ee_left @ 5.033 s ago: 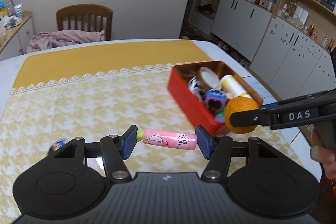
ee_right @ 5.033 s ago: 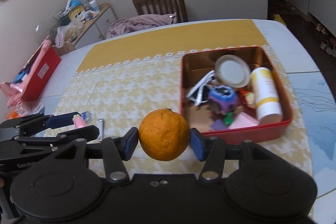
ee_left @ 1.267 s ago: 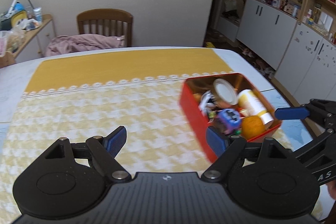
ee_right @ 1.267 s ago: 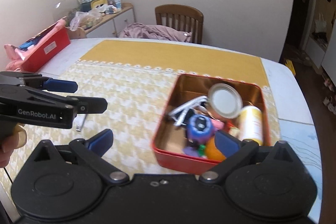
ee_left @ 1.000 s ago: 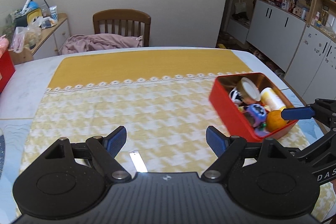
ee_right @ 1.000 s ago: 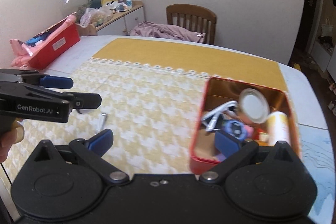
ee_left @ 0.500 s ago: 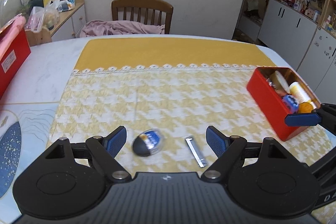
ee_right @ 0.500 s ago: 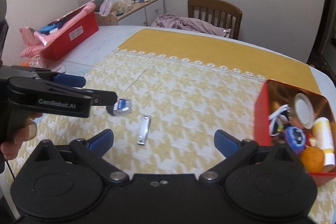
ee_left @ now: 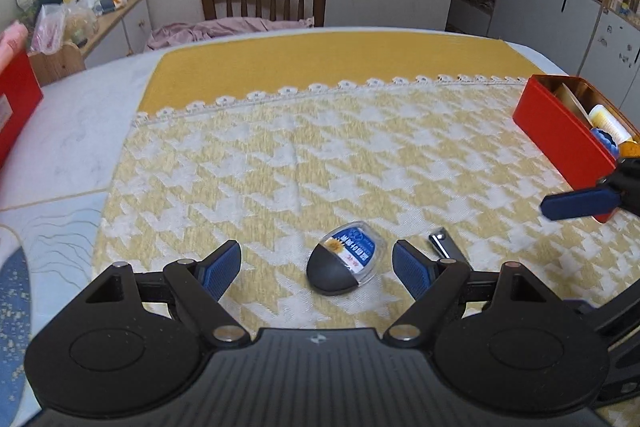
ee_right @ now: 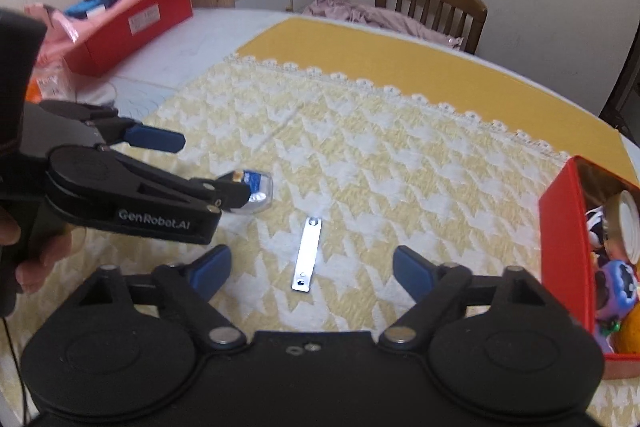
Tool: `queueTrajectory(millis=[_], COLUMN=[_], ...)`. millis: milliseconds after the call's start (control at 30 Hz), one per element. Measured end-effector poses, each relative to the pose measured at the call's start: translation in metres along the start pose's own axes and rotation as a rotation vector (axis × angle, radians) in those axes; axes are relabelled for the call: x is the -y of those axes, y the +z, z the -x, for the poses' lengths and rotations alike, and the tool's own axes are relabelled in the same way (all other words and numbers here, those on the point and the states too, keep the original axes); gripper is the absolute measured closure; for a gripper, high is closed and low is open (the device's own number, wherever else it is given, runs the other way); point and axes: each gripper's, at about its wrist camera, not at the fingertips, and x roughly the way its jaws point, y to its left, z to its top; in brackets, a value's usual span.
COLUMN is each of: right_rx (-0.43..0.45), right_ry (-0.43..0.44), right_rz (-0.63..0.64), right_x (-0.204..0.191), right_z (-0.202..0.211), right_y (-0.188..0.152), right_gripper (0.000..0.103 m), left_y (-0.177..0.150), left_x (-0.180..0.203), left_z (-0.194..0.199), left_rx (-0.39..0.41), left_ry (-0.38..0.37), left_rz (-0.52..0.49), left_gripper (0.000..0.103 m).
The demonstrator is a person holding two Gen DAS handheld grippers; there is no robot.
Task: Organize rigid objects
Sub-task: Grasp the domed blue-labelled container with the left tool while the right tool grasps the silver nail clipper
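The left hand-held gripper [ee_left: 317, 269] stands wide apart, holding nothing, above a small rounded case [ee_left: 345, 262] with a black end and a blue-and-white label. The case lies on the yellow houndstooth cloth [ee_left: 320, 155] that covers the worktop [ee_left: 68, 139], in line with the gap between the pads; no pad touches it. Just beside the case, to its right in the left wrist view, lies a metal nail clipper [ee_right: 307, 254]. The right hand-held gripper [ee_right: 312, 269] is also wide and holds nothing; its jaws have just been closing, and the nail clipper lies on the cloth in line with the gap, untouched. The red tin [ee_right: 564, 247] stands well apart at the right edge of the cloth and contains a round lid [ee_right: 630, 223], a purple toy [ee_right: 618, 287] and an orange [ee_right: 630, 333].
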Motion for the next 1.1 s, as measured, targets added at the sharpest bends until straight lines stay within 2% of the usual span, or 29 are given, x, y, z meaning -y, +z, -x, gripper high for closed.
queueTrajectory(millis=[167,300,367,533,600,800,967,1033,1100], right_rx=[-0.028,-0.040,-0.050,-0.053,-0.048,-0.041,-0.034,-0.032,-0.032], right_ry=[0.013,0.001,-0.002,0.013,0.026,0.044,0.018,0.010,0.006], right_rz=[-0.003,0.035,0.044,0.073,0.080,0.061,0.070,0.064,0.063], right_x=[0.000,-0.007,-0.008,-0.009,-0.009,-0.001,-0.003,-0.003,-0.004], right_z=[-0.017,-0.030,-0.036,-0.042,-0.042,-0.043,-0.043,-0.043,-0.042], right_y=[0.003,0.004,0.004,0.002,0.002,0.006,0.004,0.005,0.005], right_gripper=[0.026,0.036,0.044,0.051,0.053,0.069,0.076,0.084,0.090], left_y=[-0.003,-0.004,-0.004,-0.004,-0.004,-0.003,-0.004,-0.003,-0.003], left_x=[0.001,-0.001,-0.002,0.002,0.002,0.005,0.011,0.015,0.017], left_z=[-0.010,-0.019,-0.021,-0.025,-0.027,-0.030,-0.028,-0.028,-0.028], left_rx=[0.007,-0.004,-0.003,-0.004,0.000,0.008,0.016,0.016,0.014], left_ry=[-0.034,-0.030,-0.042,-0.064,-0.064,-0.047,-0.039,-0.035,-0.022], left_rz=[-0.060,-0.052,-0.054,-0.089,-0.087,-0.089,-0.096,-0.102,-0.105], left_gripper=[0.020,0.022,0.022,0.034,0.034,0.037,0.050,0.059,0.061])
